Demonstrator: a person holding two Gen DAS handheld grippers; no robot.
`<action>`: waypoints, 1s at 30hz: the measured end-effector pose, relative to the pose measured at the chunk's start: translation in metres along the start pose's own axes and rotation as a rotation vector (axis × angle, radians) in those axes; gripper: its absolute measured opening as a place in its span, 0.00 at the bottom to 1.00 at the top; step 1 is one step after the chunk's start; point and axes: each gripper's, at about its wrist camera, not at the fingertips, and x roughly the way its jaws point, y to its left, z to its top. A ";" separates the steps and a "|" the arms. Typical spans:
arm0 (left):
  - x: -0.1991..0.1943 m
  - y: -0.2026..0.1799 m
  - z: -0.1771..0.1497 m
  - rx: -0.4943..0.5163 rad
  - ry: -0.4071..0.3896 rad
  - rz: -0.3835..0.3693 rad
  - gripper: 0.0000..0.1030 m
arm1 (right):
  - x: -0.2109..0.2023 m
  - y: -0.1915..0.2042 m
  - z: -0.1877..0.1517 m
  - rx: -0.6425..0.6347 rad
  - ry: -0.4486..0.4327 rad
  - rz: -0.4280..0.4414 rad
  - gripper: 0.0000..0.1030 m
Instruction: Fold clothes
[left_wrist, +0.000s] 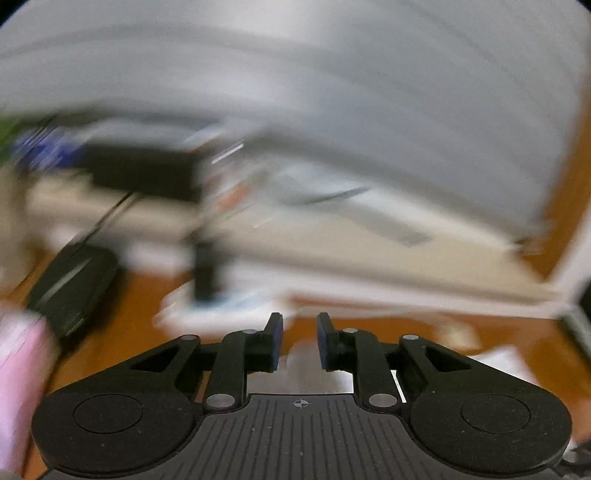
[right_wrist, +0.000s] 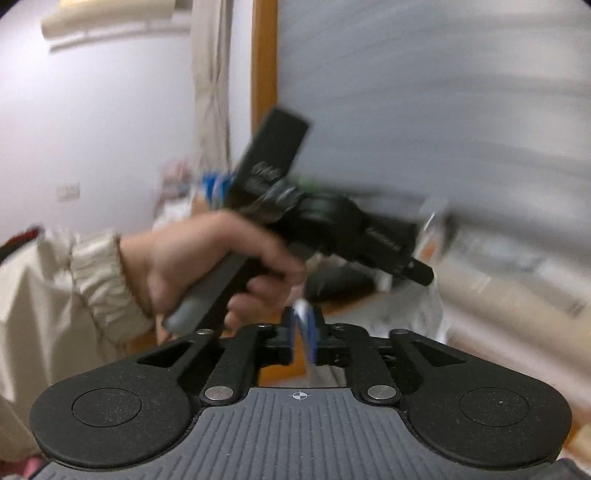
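**Grey-white striped sheet** (right_wrist: 443, 110) – largest item. It fills the right wrist view from 12 to 4 o'clock and most of the upper left wrist view. Its faint bands run roughly 9 to 3 o'clock, dipping toward 4 in the left view. It is heavily blurred, so you cannot tell whether this is the garment.

**White wall** (right_wrist: 92, 129) – at 9 to 11 o'clock in the right wrist view, with an orange wooden upright (right_wrist: 264, 74) at 12.

**Orange-brown wood surface** (left_wrist: 147, 325) – lower half of the left wrist view, with blurred pale patches on it.

**Cream sleeve** (right_wrist: 92, 280) – at 9 o'clock, gathered at the cuff.

**Your left hand** (right_wrist: 207, 266) – wrapped around the handle of the left gripper (left_wrist: 300, 339). The jaws stand a narrow gap apart with blue pads showing, and nothing is between them.

**Right gripper** (right_wrist: 303, 332) – jaws pinched nearly together on the pale fabric edge.

**Pink item** (left_wrist: 18, 362) – at 8 o'clock, too blurred to identify.

**Pale fabric edge** (right_wrist: 302, 317) – thin, white with a blue tint. It sits between your right pads with its long axis upright, 12 to 6 o'clock.
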 end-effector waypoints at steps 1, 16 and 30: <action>0.002 0.003 -0.002 0.000 0.003 0.022 0.20 | 0.010 0.003 -0.007 0.003 0.023 0.007 0.25; 0.052 -0.049 -0.028 0.152 0.038 0.083 0.66 | -0.081 -0.092 -0.035 0.025 0.066 -0.243 0.39; 0.153 -0.197 -0.098 0.341 0.148 -0.182 0.68 | -0.159 -0.152 -0.142 0.133 0.277 -0.404 0.25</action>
